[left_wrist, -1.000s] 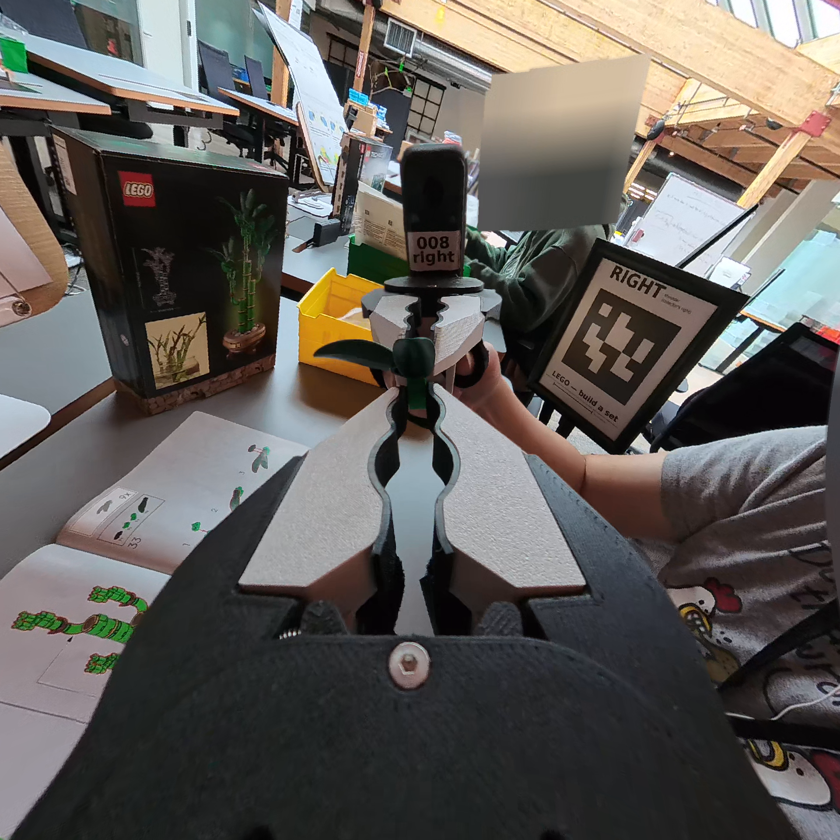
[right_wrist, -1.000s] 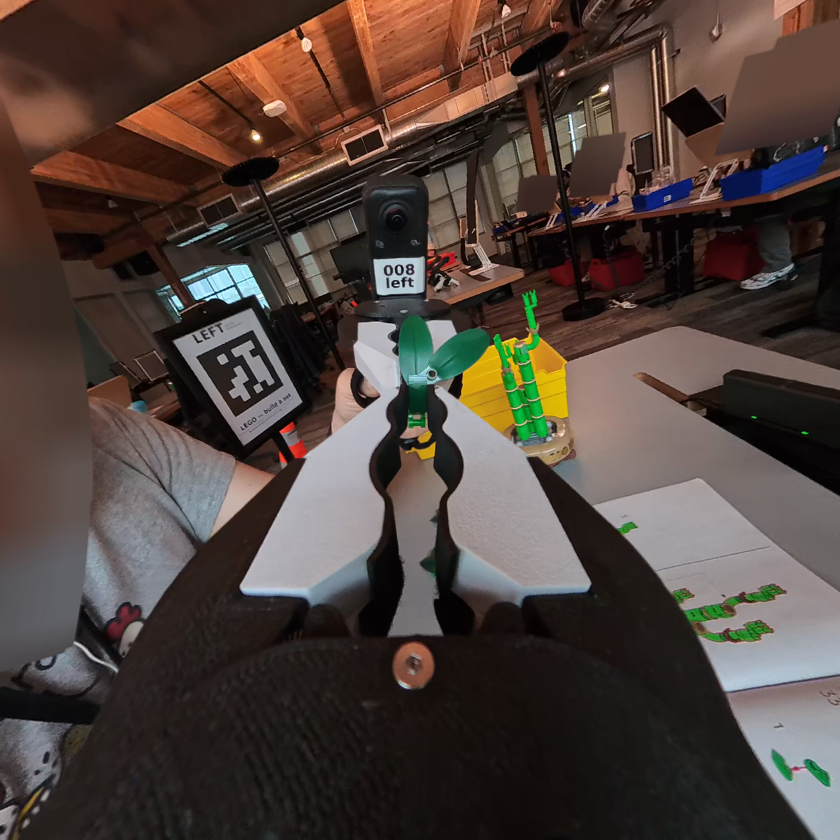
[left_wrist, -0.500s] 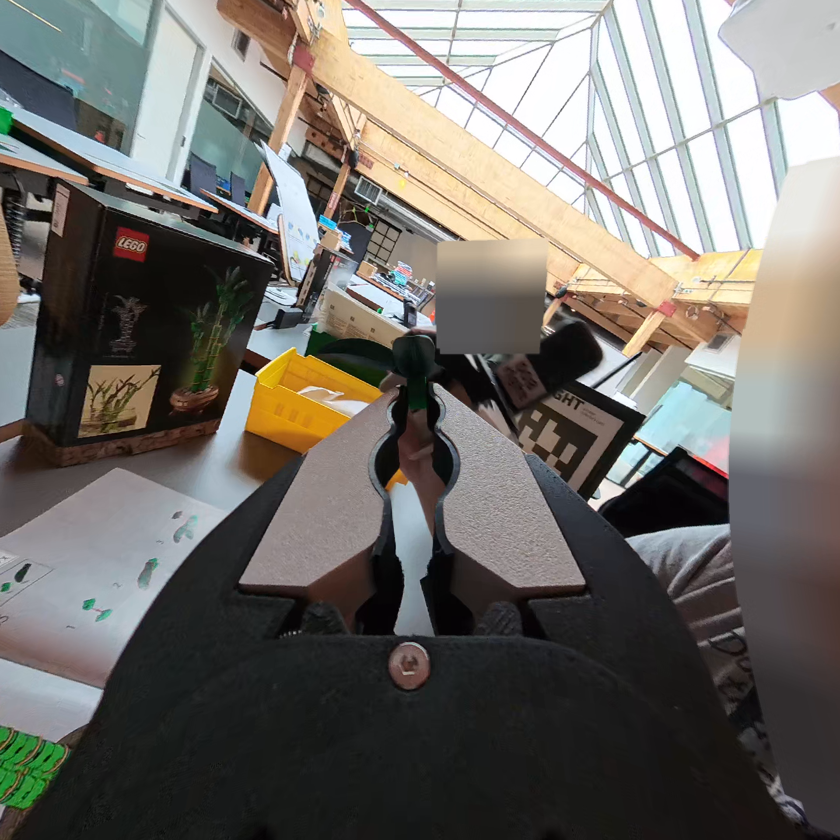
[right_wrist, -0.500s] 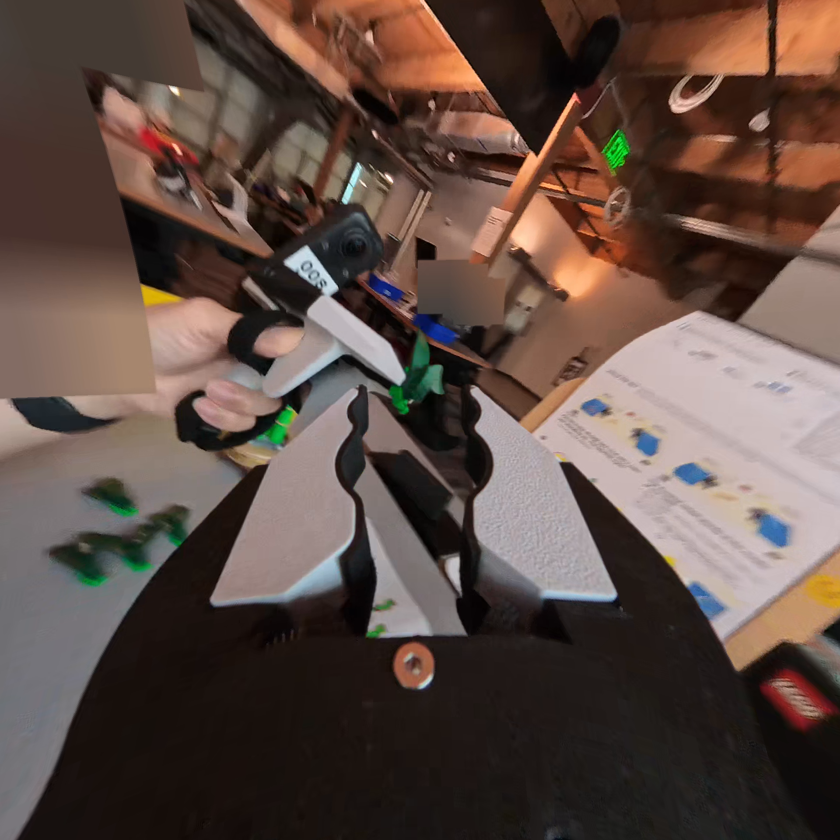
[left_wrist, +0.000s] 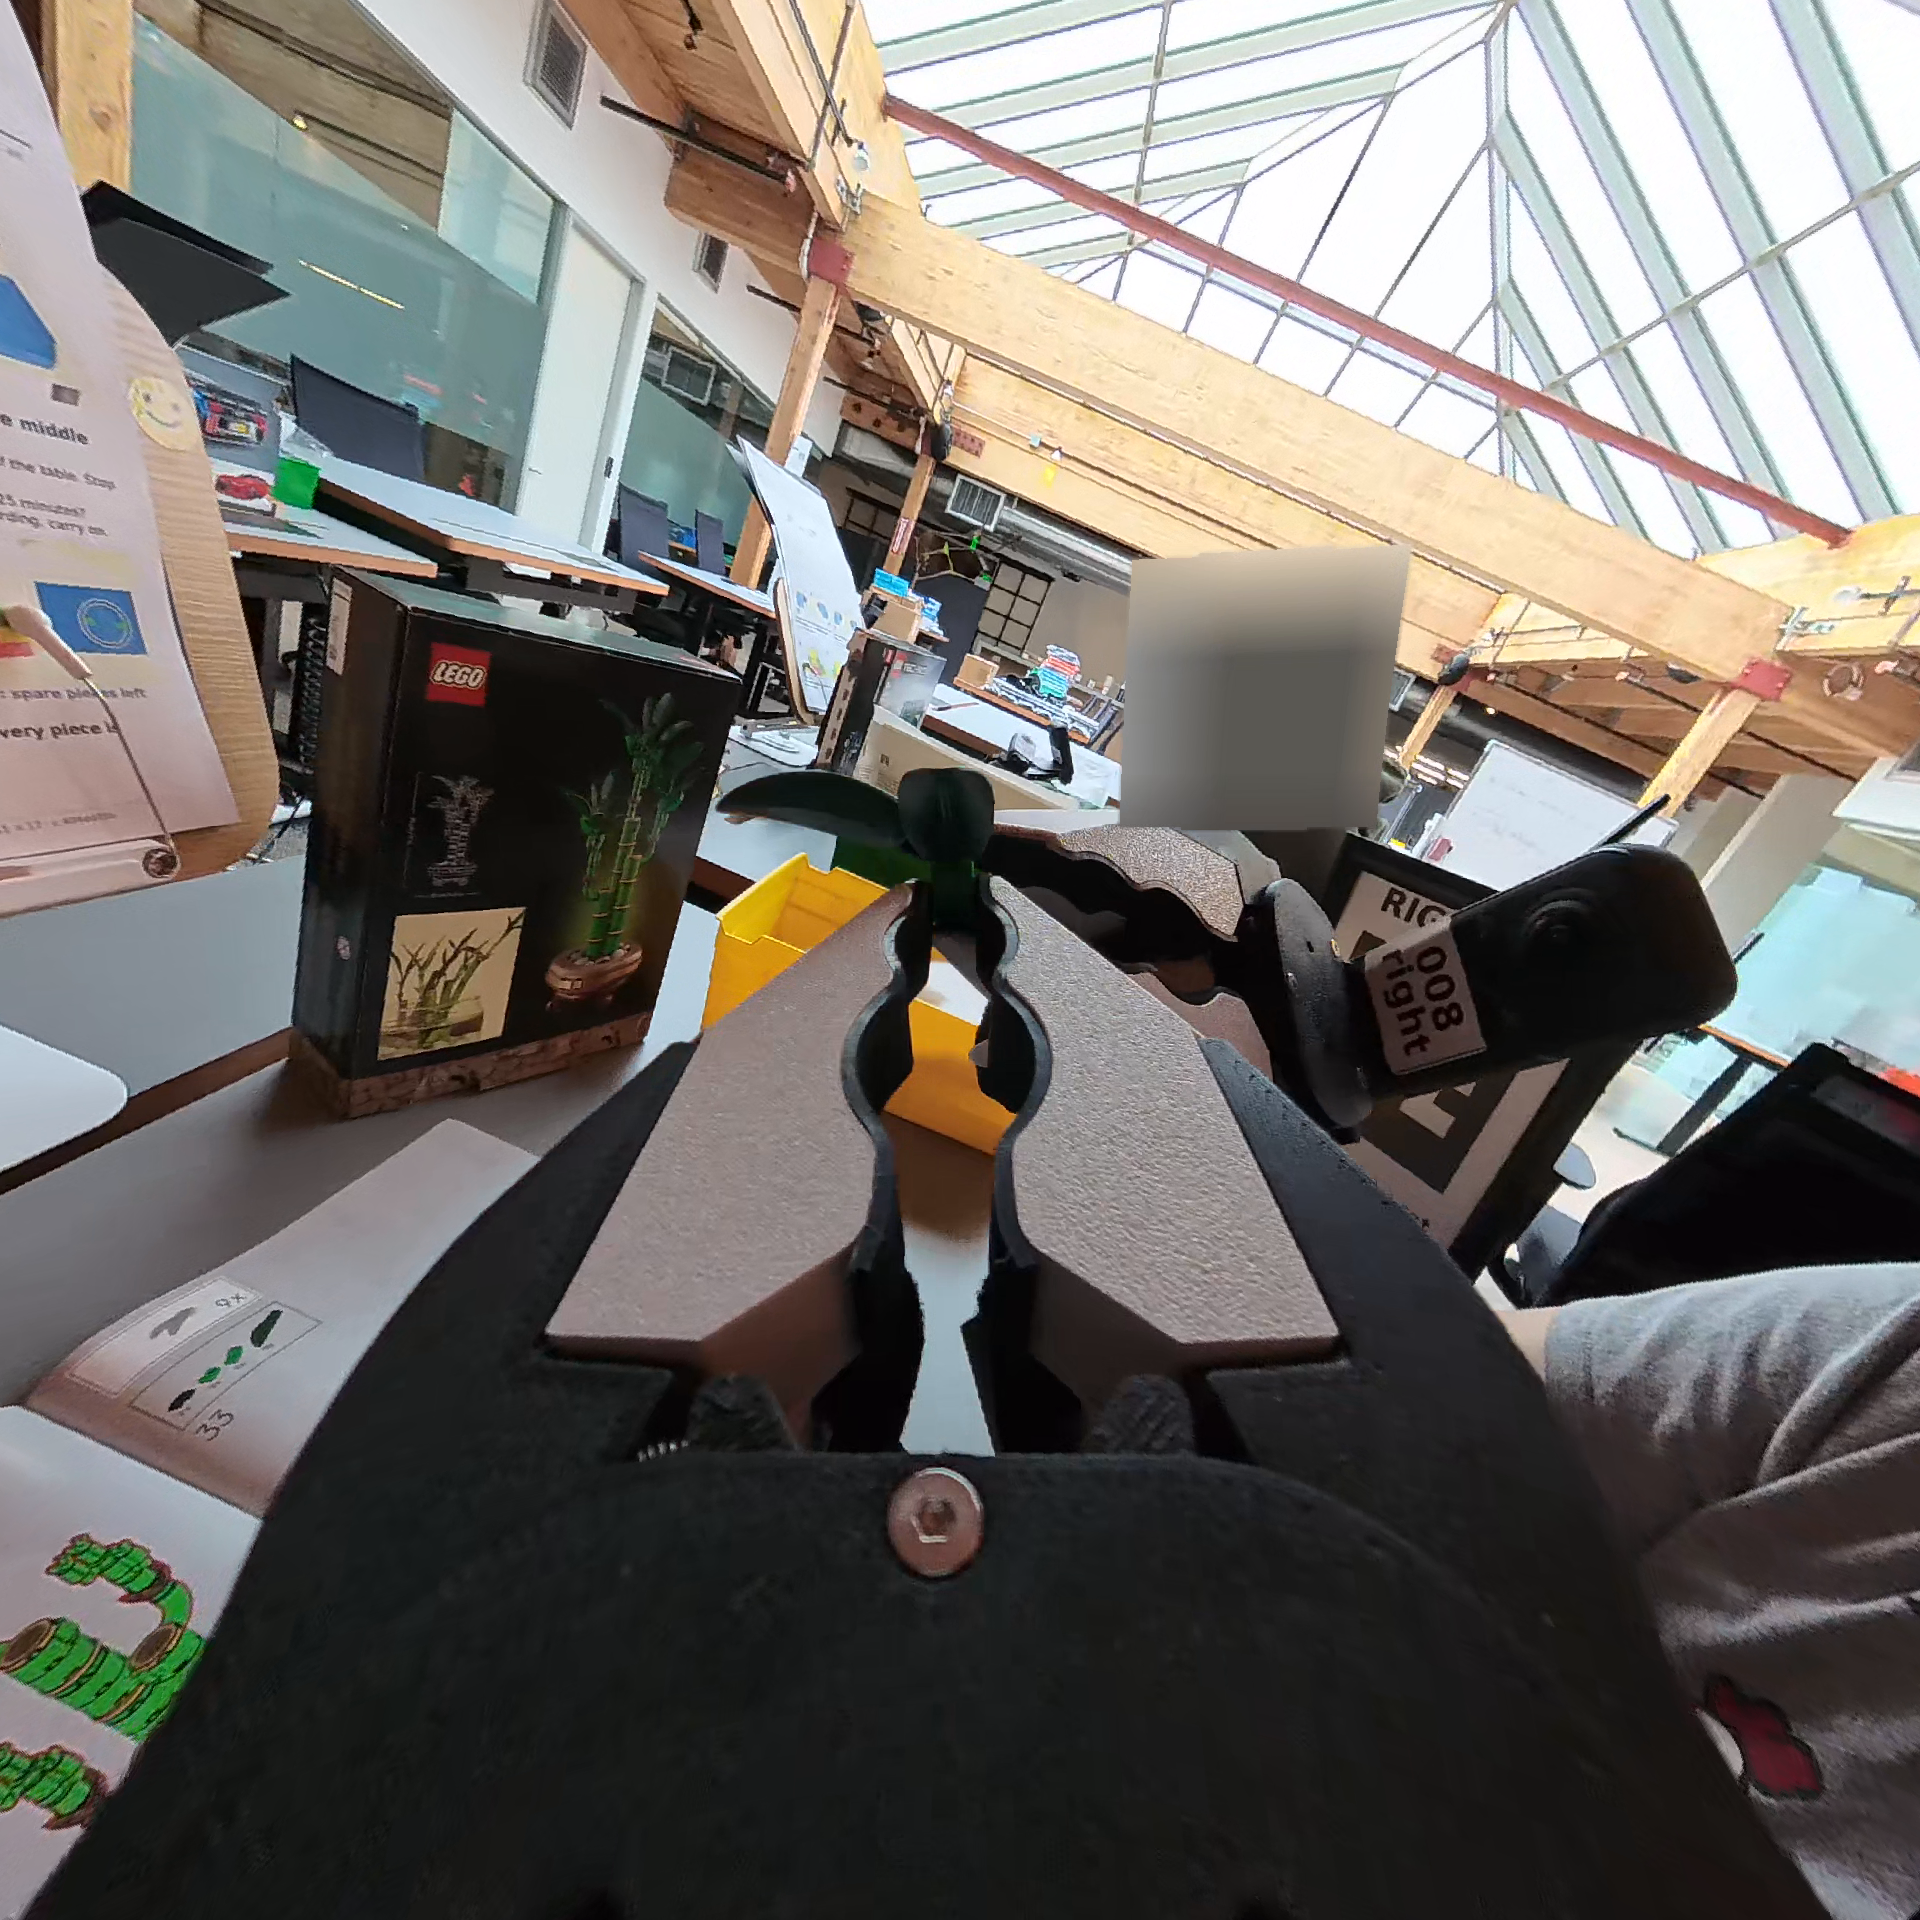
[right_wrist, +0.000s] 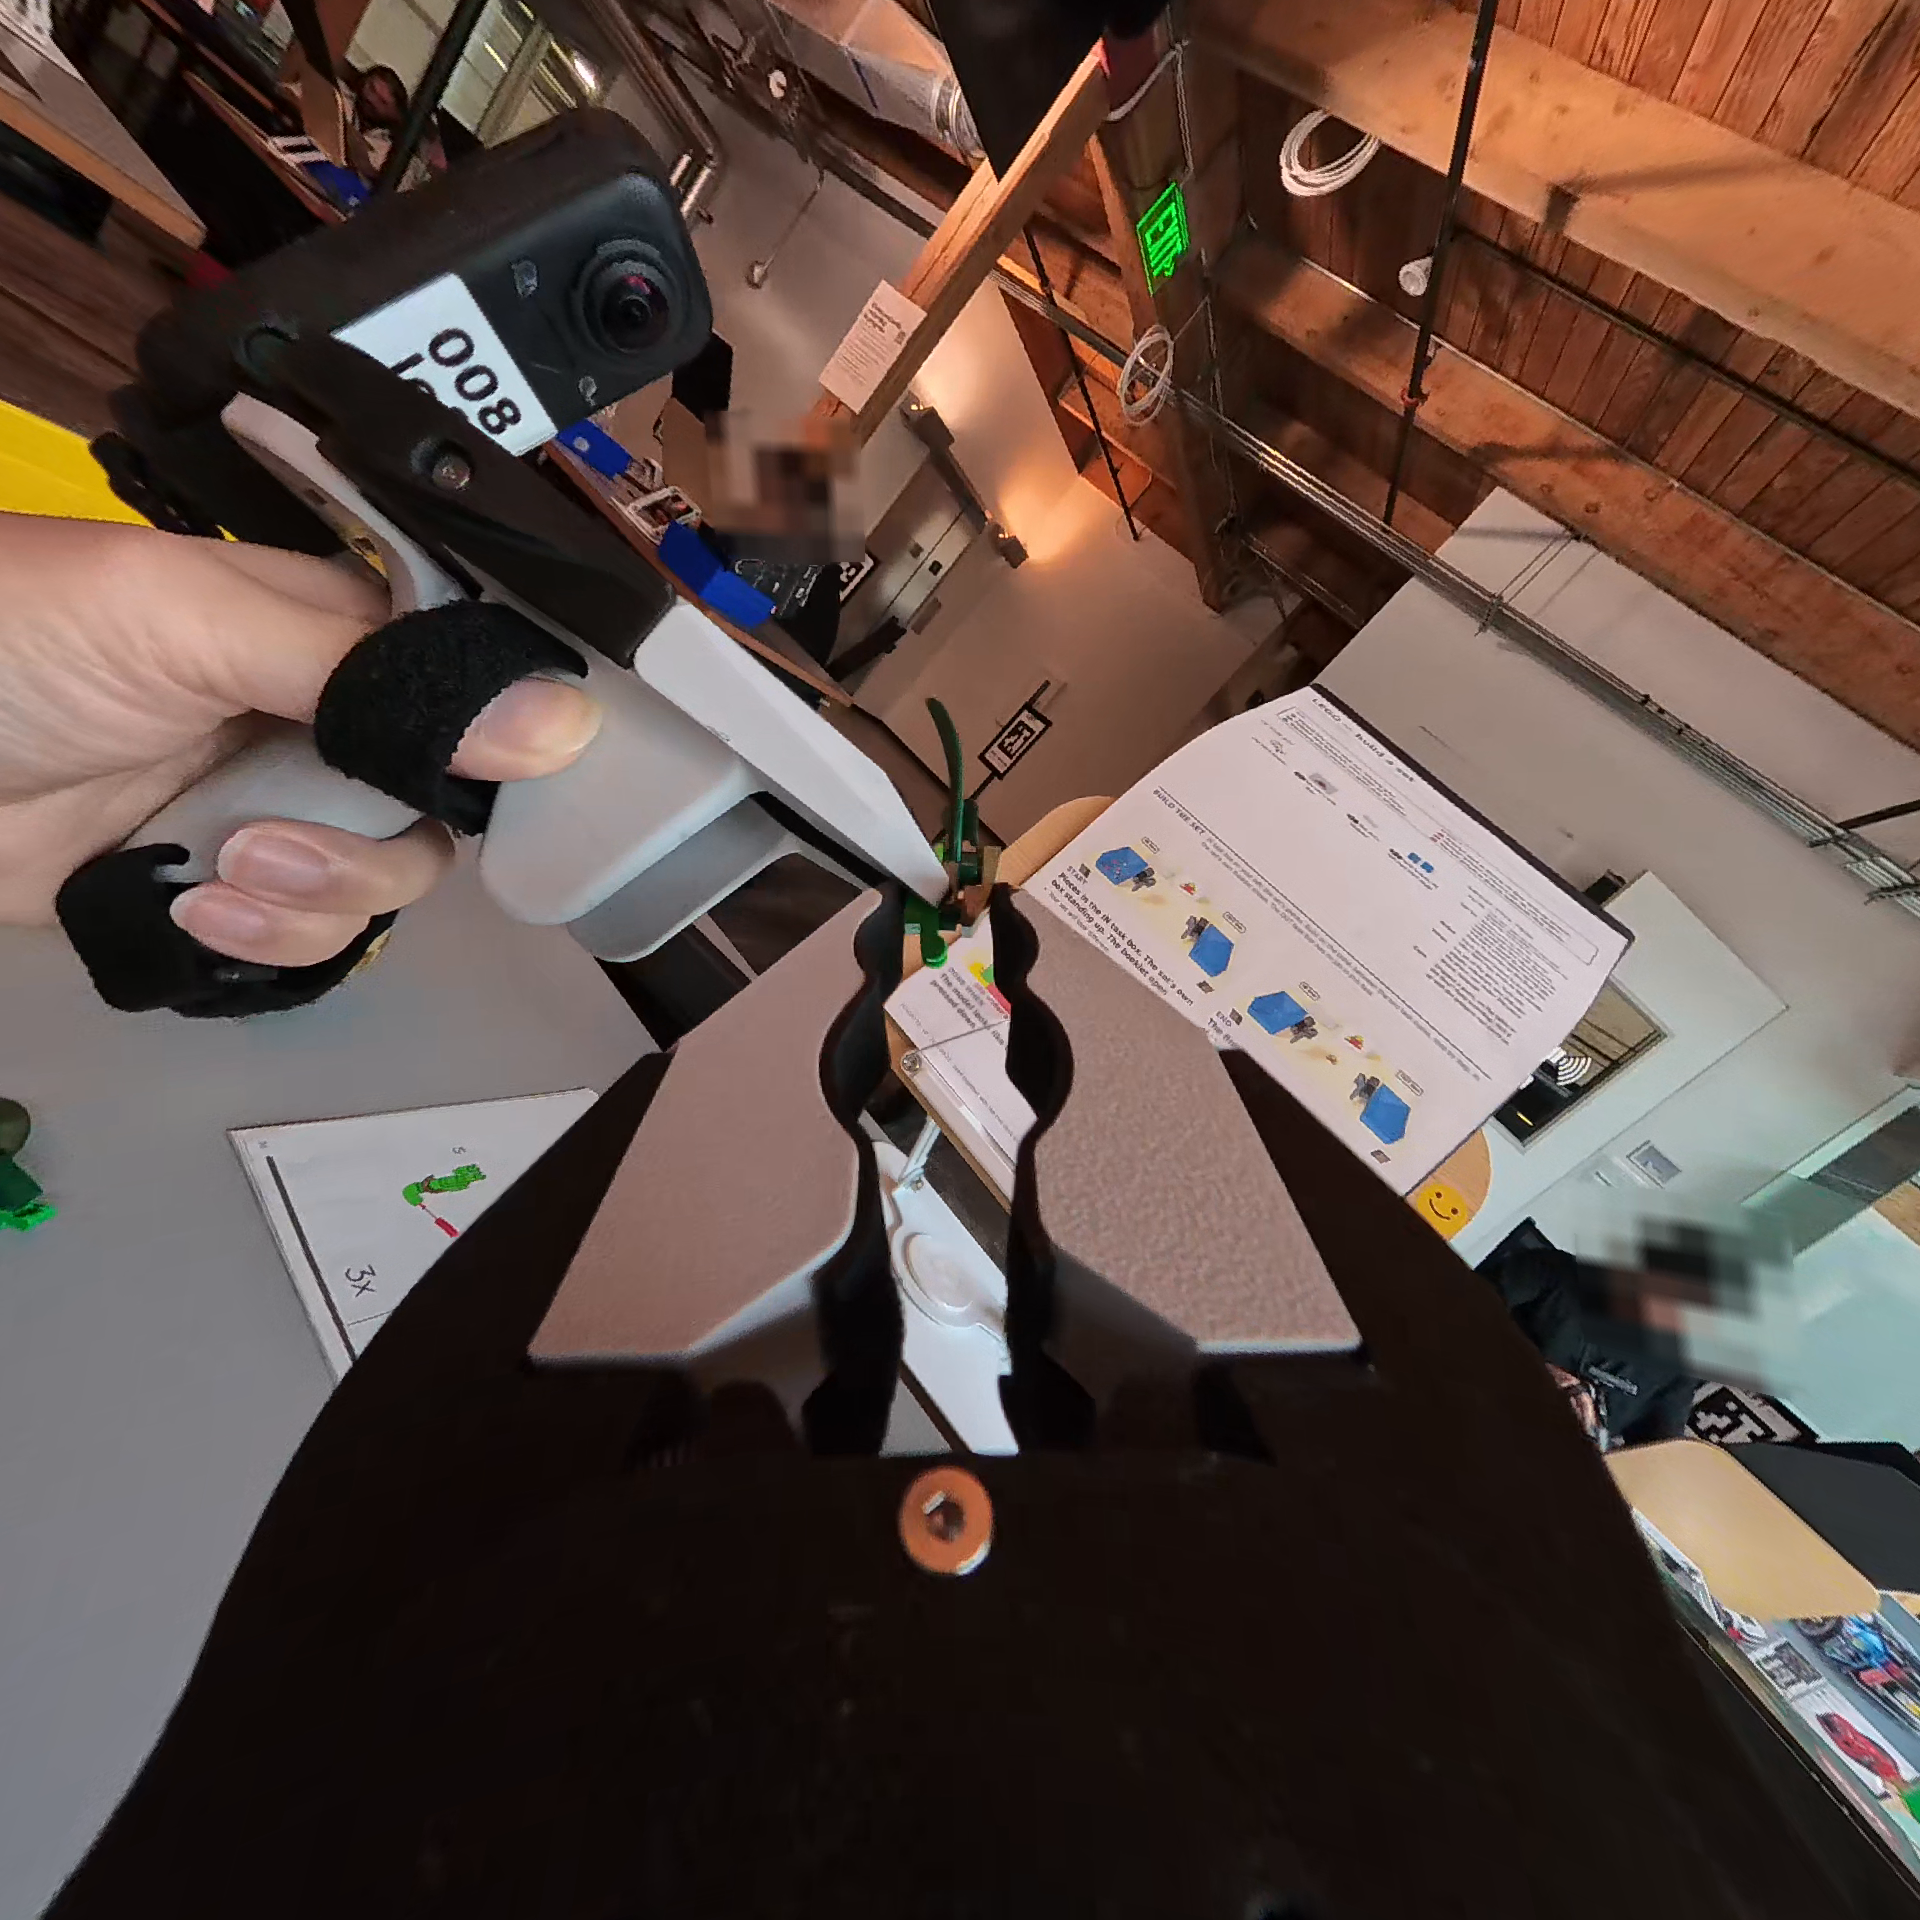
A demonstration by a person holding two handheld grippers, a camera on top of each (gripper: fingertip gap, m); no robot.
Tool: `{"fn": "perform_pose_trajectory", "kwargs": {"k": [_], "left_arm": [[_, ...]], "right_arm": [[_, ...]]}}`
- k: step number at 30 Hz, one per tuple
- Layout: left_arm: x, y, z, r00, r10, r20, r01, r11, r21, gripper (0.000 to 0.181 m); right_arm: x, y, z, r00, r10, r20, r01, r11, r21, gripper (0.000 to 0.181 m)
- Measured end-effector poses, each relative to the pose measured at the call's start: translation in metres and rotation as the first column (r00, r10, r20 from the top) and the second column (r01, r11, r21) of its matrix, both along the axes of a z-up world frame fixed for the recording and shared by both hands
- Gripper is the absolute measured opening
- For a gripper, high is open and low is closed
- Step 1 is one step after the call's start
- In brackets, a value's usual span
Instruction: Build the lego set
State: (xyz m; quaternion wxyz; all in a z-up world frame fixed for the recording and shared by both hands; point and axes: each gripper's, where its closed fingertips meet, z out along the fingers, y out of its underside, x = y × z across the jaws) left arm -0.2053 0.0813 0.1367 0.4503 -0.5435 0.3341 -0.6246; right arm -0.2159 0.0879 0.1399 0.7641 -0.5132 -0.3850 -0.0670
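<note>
A small leaf piece (left_wrist: pixel 940 831) with two dark green leaves on a bright green stem is held up in the air. My left gripper (left_wrist: pixel 951 894) is shut on its stem. In the right wrist view the left gripper (right_wrist: pixel 930 883) reaches in from the left, held by a hand (right_wrist: pixel 156 675). My right gripper (right_wrist: pixel 940 914) meets it at an angle, its jaws narrow around the base of the leaf piece (right_wrist: pixel 935 914). The right gripper's camera housing (left_wrist: pixel 1538 956) lies tilted at the right of the left wrist view.
A black Lego box (left_wrist: pixel 499 883) and a yellow bin (left_wrist: pixel 800 935) stand on the grey table. The open booklet (left_wrist: pixel 208 1351) lies in front, also in the right wrist view (right_wrist: pixel 416 1195). An instruction sheet on a stand (right_wrist: pixel 1351 935) is near. Loose green pieces (right_wrist: pixel 16 1195) lie at the left. Only a small space, under 4 cm, lies between the two pairs of fingers.
The right gripper let go of the leaf piece, rolled sideways, and has narrowed again on its base from another angle. The left gripper kept hold and tilted upward.
</note>
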Motion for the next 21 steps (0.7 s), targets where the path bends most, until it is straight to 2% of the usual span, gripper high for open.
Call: {"fn": "perform_pose_trajectory", "kwargs": {"k": [13,21], "left_arm": [[0.003,-0.0002,-0.0024,1.0,0.023,0.006,-0.023,1.0,0.01,0.006],[0.0035,-0.0025,-0.0001,0.999,0.012,0.032,-0.012,1.0,0.0,0.006]], "right_arm": [[0.0031,0.0008,-0.0035,0.999,-0.009,-0.05,0.007,0.999,-0.034,0.012],[0.004,-0.0013,-0.0016,0.999,-0.029,-0.046,0.029,1.0,-0.004,0.011]]}}
